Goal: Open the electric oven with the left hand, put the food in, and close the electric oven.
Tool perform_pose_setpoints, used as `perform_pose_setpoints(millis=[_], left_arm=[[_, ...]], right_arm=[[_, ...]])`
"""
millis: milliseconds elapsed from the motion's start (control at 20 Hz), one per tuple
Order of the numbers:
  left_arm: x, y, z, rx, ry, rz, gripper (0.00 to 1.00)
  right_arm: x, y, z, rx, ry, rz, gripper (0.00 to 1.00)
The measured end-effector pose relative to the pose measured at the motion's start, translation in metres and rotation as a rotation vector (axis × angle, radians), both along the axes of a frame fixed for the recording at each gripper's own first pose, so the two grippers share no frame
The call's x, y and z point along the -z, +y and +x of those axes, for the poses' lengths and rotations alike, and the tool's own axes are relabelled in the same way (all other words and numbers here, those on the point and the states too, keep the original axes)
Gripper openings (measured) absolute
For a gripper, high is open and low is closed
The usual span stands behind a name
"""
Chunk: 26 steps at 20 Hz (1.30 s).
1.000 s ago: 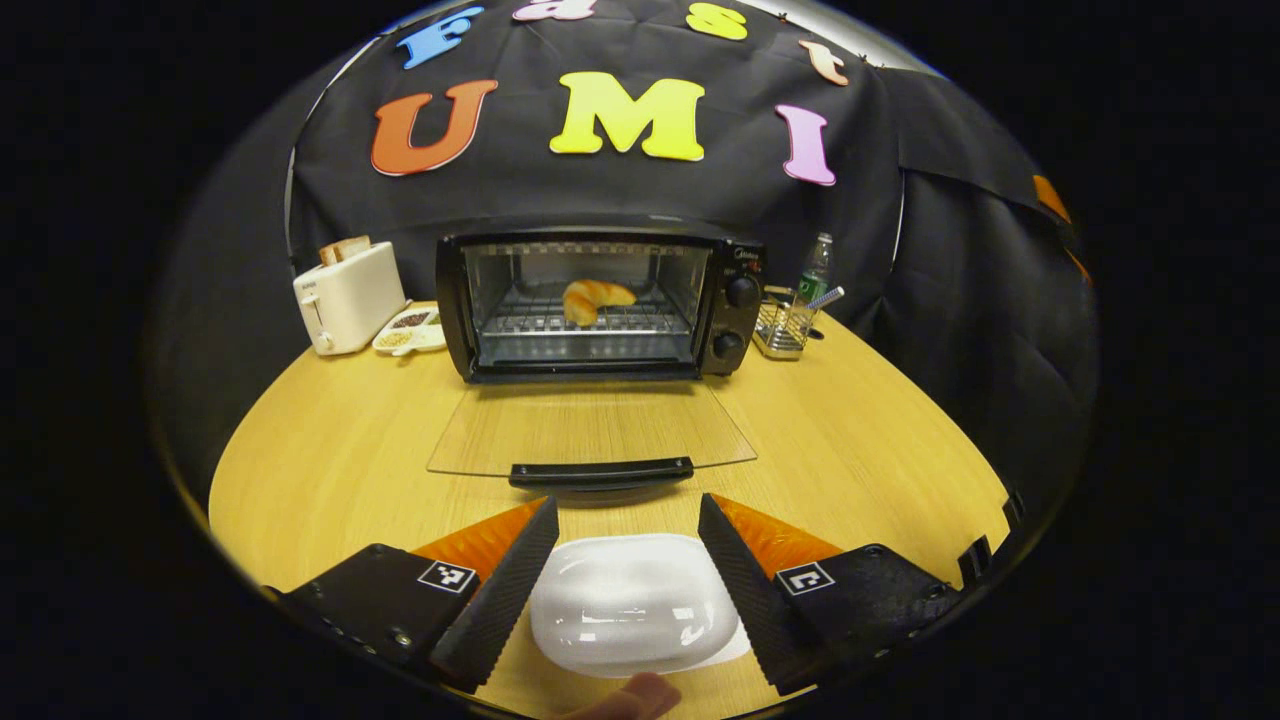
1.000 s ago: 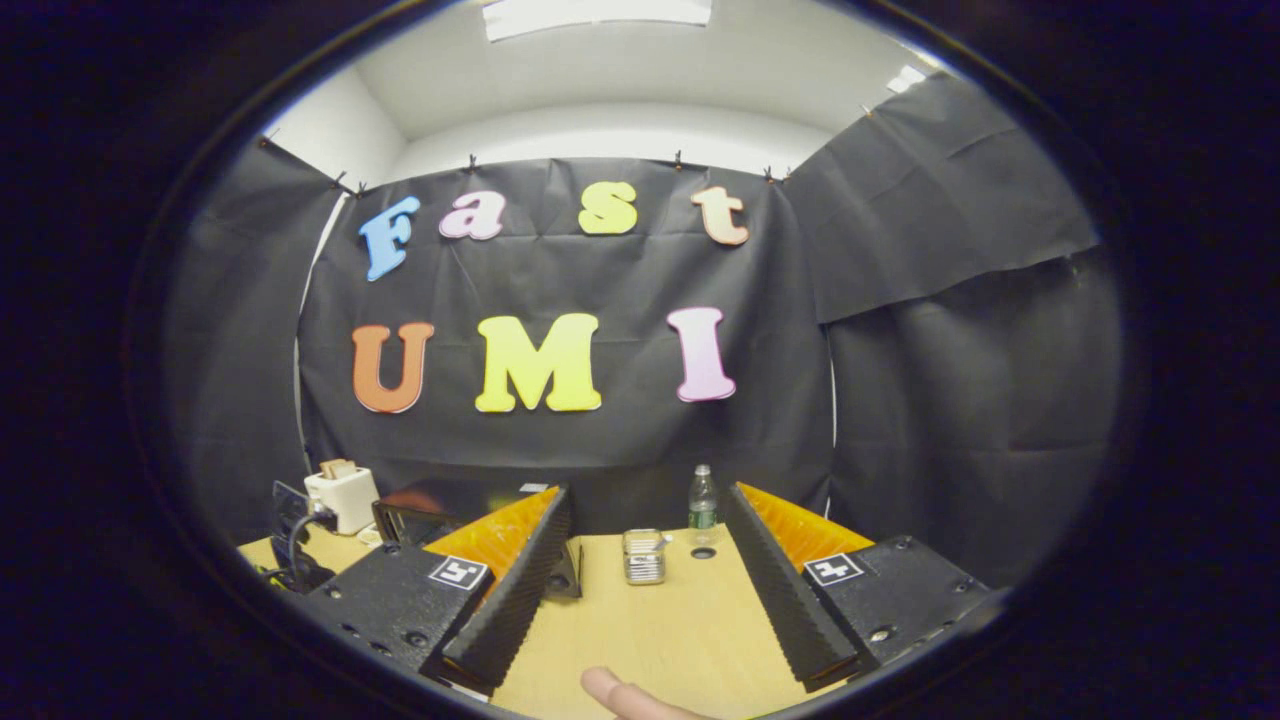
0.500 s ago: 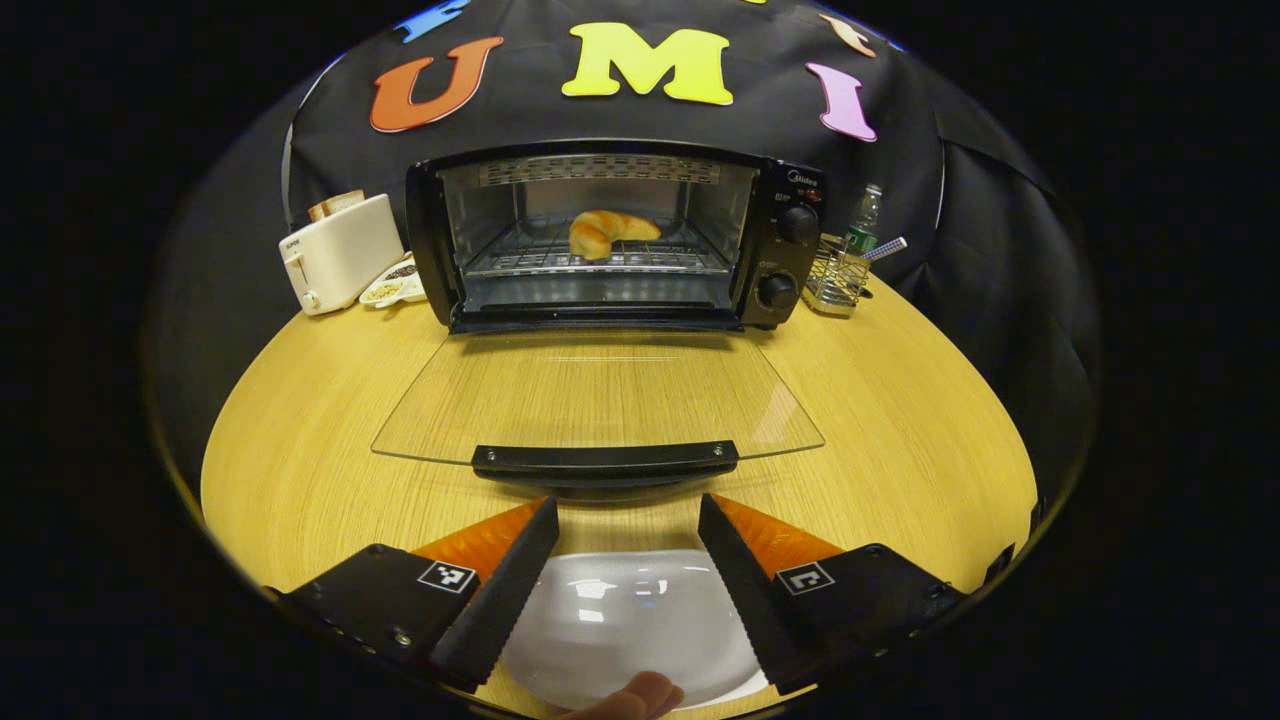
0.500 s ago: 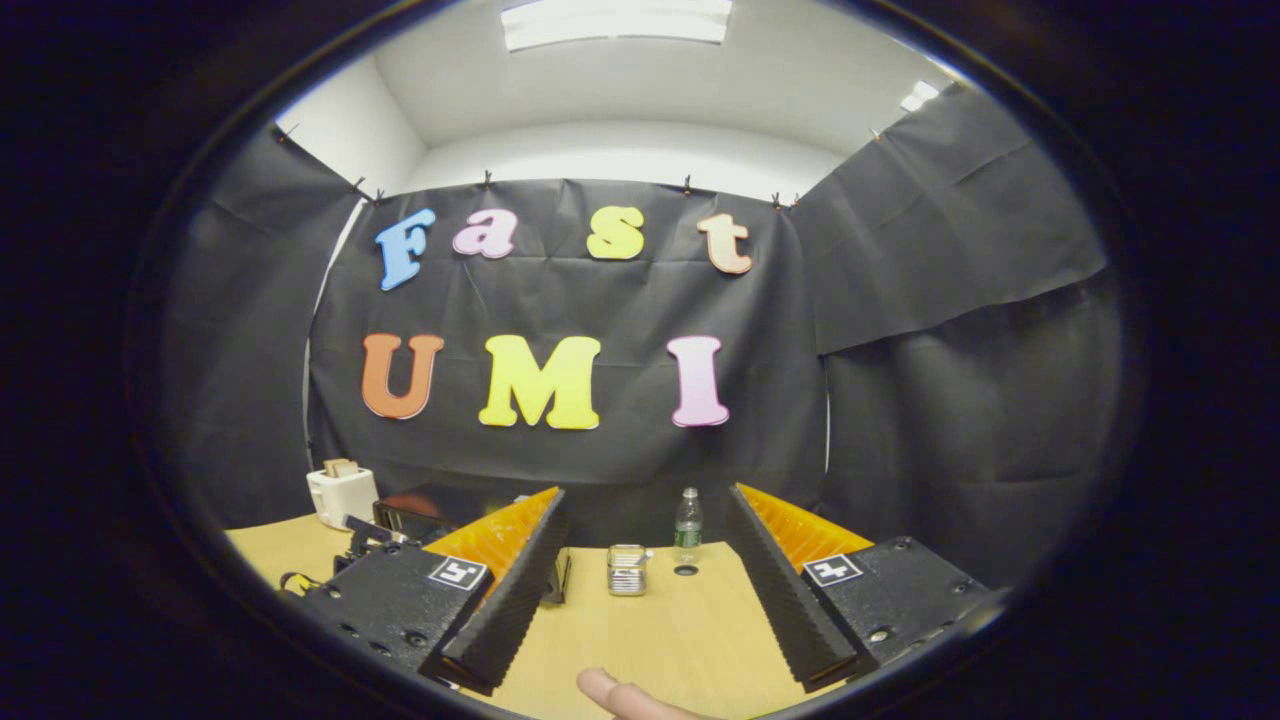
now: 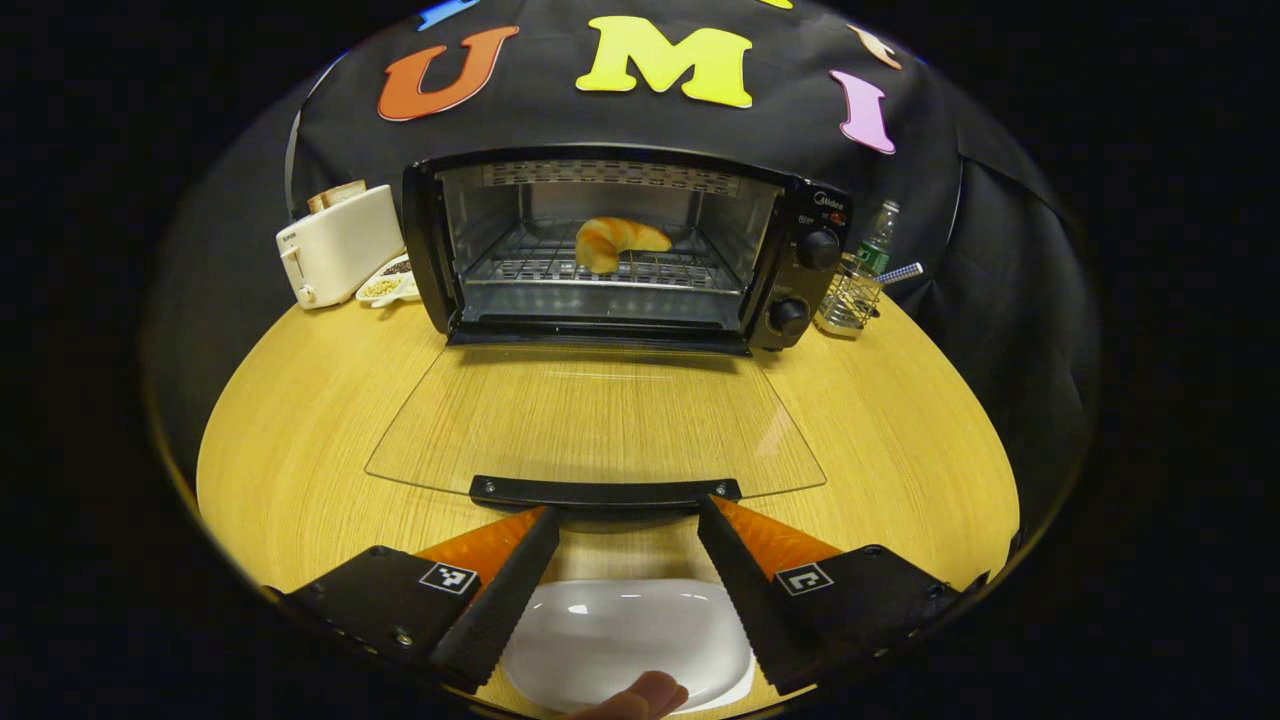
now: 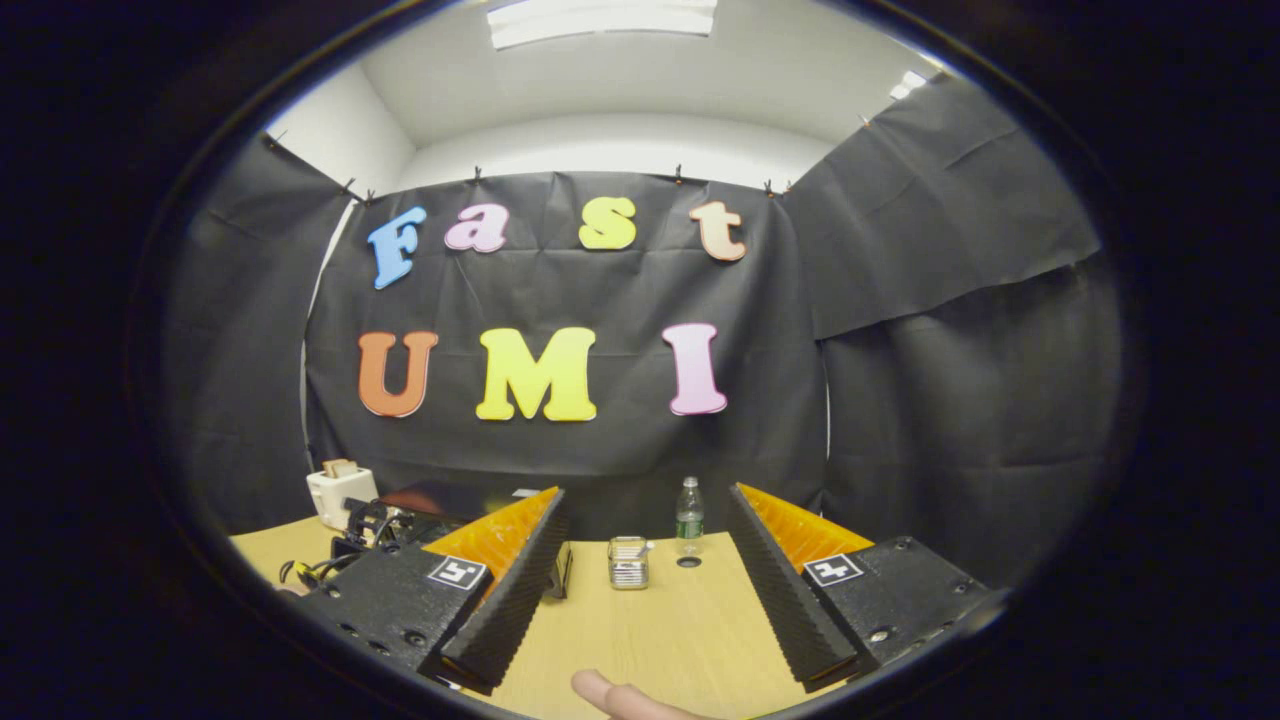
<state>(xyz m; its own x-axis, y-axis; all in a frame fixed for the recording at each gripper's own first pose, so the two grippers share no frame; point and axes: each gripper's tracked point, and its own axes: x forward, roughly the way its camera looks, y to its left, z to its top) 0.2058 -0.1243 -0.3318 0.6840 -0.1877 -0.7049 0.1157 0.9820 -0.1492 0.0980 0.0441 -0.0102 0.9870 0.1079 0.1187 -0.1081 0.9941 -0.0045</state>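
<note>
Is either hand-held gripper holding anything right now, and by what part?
Nothing. The left hand-held gripper is open at the door handle; the right hand-held gripper is open over the table.

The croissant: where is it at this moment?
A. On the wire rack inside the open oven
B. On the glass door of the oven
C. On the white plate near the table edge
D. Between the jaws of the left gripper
A. In the left gripper view the croissant lies on the wire rack inside the oven, whose glass door is folded down flat; the white plate is bare.
</note>
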Motion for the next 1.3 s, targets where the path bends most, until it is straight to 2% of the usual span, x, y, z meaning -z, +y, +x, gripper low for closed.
perform_pose_setpoints(millis=[300,650,900,1300], left_arm=[[-0.024,0.002,0.008,-0.033,0.008,-0.035,0.92],[-0.063,0.006,0.027,-0.011,-0.080,0.026,0.93],[-0.097,0.013,0.060,0.007,-0.189,0.067,0.93],[-0.132,0.028,0.122,-0.065,-0.313,0.068,0.95]], right_arm=[[0.008,-0.008,0.004,-0.009,0.008,0.020,0.99],[0.015,-0.013,0.006,-0.027,0.038,0.016,0.96],[0.020,-0.014,0.008,-0.033,0.057,0.021,0.99],[0.022,-0.028,0.001,0.003,0.060,0.024,0.96]])
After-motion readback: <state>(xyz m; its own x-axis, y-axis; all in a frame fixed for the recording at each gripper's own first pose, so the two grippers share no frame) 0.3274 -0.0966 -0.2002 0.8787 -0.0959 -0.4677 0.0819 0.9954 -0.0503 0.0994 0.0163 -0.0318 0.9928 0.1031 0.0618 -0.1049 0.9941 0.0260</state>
